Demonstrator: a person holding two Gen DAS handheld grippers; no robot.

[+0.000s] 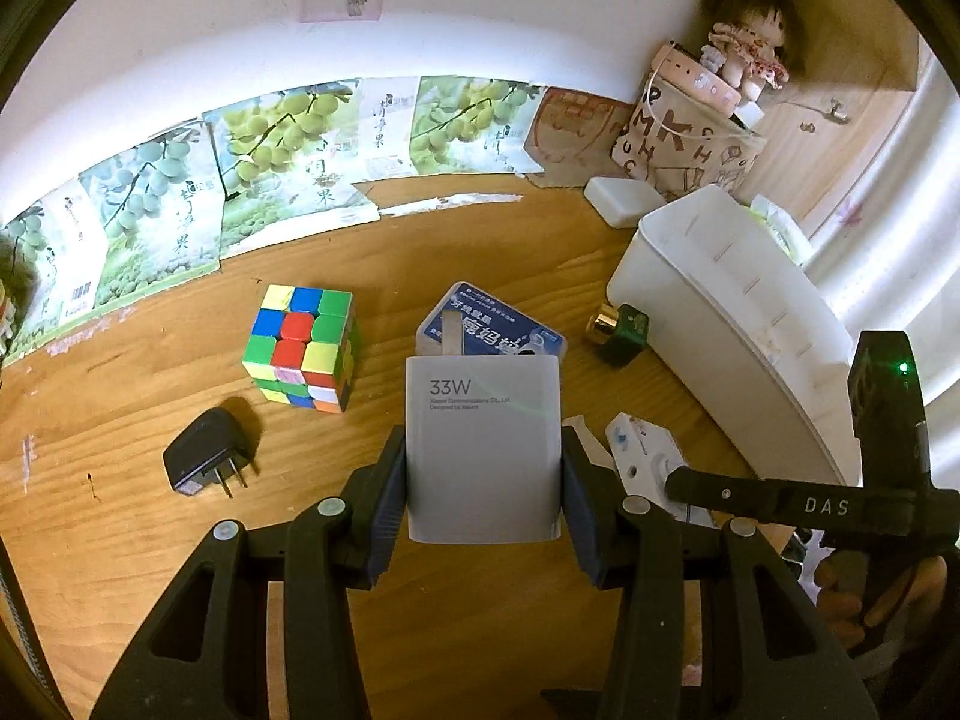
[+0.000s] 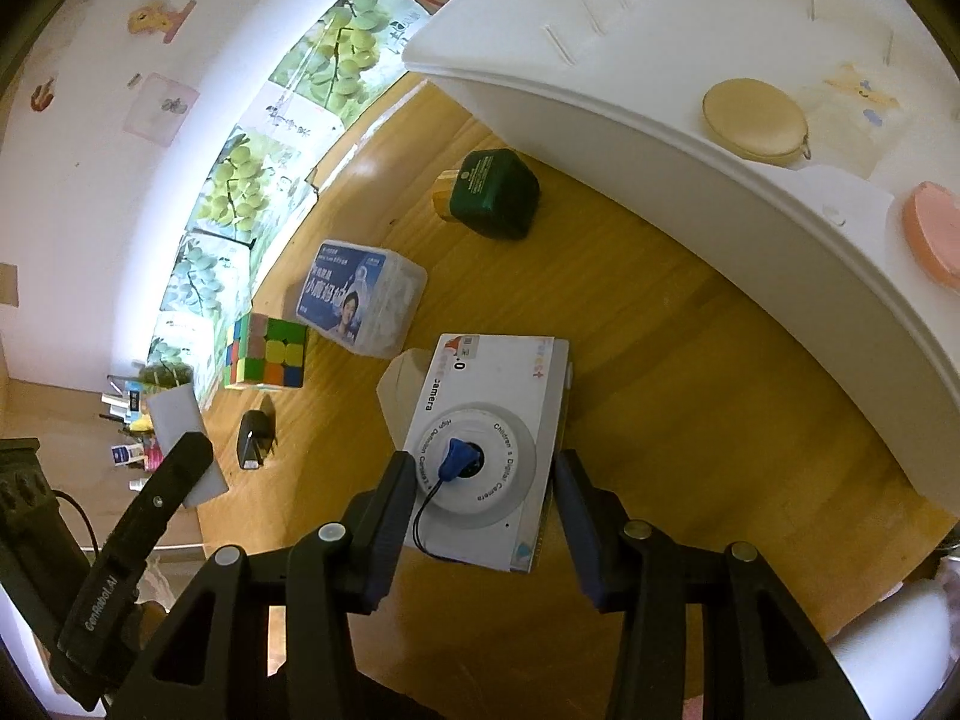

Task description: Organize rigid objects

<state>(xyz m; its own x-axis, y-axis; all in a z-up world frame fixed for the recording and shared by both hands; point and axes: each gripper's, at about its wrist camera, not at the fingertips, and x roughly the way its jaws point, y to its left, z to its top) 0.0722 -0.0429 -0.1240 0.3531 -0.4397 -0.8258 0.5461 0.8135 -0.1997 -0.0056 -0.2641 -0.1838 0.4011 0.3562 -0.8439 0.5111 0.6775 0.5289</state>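
My left gripper (image 1: pixel 483 447) is shut on a white 33W charger (image 1: pixel 483 420), held above the wooden table (image 1: pixel 150 540). The right gripper (image 2: pixel 480 471) is shut on a white children's digital camera (image 2: pixel 498 396), its pads pressing both long sides just over the table beside the white bin (image 2: pixel 660 138). A scrambled puzzle cube (image 1: pixel 300 348), a black plug adapter (image 1: pixel 207 459), a blue-labelled clear box (image 1: pixel 498 330) and a green bottle with a gold cap (image 1: pixel 624 330) lie on the table.
The white bin (image 1: pixel 720 300) stands at the right and holds a tan round case (image 2: pixel 756 123) and a pink round thing (image 2: pixel 933 234). Grape-printed cartons (image 1: pixel 270 168) line the back wall. A lettered bag (image 1: pixel 684 138) with a doll (image 1: pixel 744 42) sits in the back right corner.
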